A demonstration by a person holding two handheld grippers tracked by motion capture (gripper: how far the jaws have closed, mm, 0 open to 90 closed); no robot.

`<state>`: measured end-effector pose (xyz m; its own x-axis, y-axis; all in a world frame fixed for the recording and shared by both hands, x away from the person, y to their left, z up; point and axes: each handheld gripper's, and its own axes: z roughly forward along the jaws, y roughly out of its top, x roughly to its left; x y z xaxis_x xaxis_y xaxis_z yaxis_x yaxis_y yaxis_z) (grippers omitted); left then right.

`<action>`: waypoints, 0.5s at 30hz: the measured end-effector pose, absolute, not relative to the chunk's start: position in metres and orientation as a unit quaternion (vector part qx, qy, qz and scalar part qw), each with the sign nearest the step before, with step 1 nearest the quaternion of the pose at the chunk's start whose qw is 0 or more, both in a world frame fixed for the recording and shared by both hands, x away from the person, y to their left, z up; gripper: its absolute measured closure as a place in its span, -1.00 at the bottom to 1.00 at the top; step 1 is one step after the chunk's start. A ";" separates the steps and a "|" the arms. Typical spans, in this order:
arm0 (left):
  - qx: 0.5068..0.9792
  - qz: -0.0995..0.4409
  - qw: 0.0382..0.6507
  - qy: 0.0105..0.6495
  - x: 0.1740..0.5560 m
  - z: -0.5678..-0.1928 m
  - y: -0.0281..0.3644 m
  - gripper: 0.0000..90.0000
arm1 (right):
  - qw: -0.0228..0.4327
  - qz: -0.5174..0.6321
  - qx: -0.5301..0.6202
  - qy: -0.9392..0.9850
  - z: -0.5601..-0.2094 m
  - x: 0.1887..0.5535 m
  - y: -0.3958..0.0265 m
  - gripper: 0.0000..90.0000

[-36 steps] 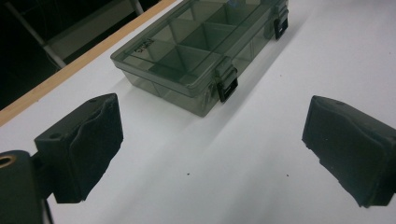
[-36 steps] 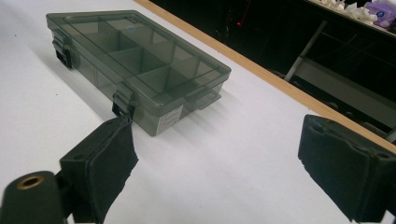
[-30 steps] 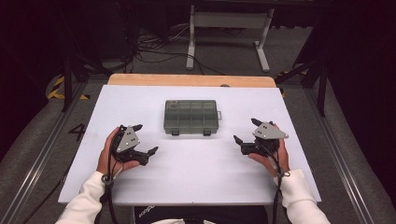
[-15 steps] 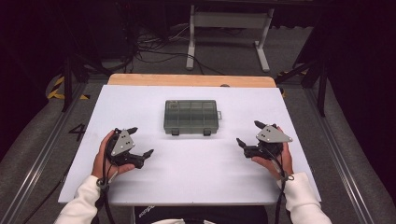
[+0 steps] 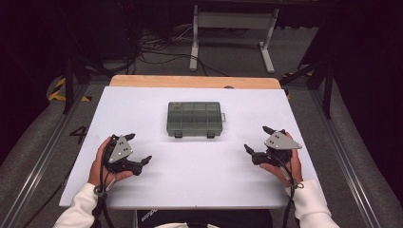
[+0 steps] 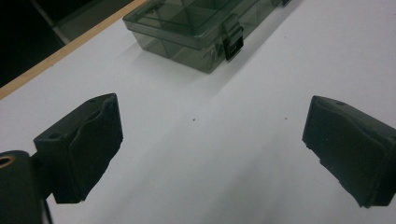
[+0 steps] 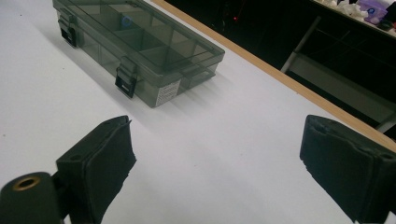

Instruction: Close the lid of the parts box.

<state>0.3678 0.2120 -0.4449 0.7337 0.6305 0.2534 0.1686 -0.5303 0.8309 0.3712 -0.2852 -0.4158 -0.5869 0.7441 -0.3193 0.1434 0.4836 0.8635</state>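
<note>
Wide-apart jaws face closed compartment box (image 7: pixel 140 51).

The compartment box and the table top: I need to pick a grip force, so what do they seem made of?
The compartment box looks like smoky see-through hard plastic, glossy: dividers show through its lid, and its latches are dark and opaque. The table top looks matte white, perhaps laminate, over a wood-coloured edge.
</note>
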 end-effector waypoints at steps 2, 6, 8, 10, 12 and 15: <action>0.831 0.274 0.419 0.244 0.365 -0.446 0.216 -0.87 | 0.356 0.424 0.284 0.783 -0.415 0.369 -0.287 -0.78; 0.829 0.275 0.419 0.249 0.362 -0.447 0.222 -0.87 | 0.356 0.423 0.287 0.782 -0.416 0.365 -0.290 -0.78; 0.828 0.276 0.418 0.252 0.360 -0.448 0.225 -0.88 | 0.355 0.421 0.287 0.784 -0.417 0.364 -0.291 -0.78; 0.826 0.277 0.419 0.256 0.359 -0.448 0.229 -0.88 | 0.355 0.420 0.286 0.785 -0.418 0.362 -0.291 -0.78; 0.824 0.276 0.420 0.261 0.357 -0.449 0.232 -0.88 | 0.355 0.418 0.286 0.786 -0.418 0.360 -0.291 -0.78; 0.824 0.277 0.418 0.263 0.355 -0.450 0.235 -0.88 | 0.358 0.414 0.285 0.787 -0.419 0.358 -0.293 -0.78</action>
<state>0.3546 0.2347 -0.4500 0.7088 0.6645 0.2366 0.2017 -0.5124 0.8347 0.3576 -0.2927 -0.4191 -0.5813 0.7455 -0.3262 0.1530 0.4938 0.8560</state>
